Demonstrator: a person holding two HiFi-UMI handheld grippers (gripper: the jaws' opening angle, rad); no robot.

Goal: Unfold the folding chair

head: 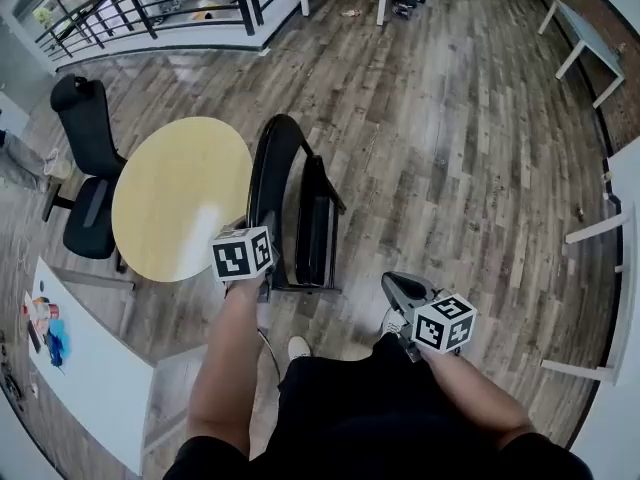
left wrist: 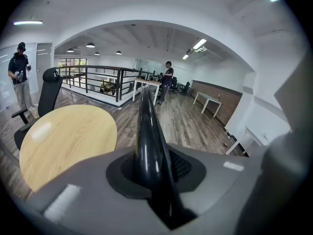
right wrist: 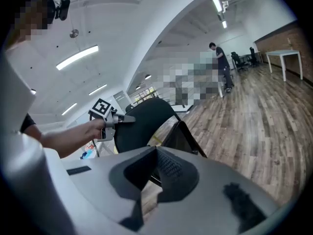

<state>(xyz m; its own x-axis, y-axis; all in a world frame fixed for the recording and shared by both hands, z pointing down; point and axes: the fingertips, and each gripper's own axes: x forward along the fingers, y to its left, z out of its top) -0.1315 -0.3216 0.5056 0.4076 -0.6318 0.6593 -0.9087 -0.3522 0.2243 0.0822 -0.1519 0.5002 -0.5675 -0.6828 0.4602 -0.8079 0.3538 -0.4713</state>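
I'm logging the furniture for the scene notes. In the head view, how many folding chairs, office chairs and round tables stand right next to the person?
folding chair: 1
office chair: 1
round table: 1
Total: 3

Two tools (head: pixel 263 238) (head: pixel 392 284), one folding chair (head: pixel 313 218)

Folding chair (head: pixel 268 168) glossy blk; round table (head: pixel 180 198) pale yellow wood; floor (head: pixel 450 148) grey-brown planks; far-left office chair (head: pixel 85 118) blk.
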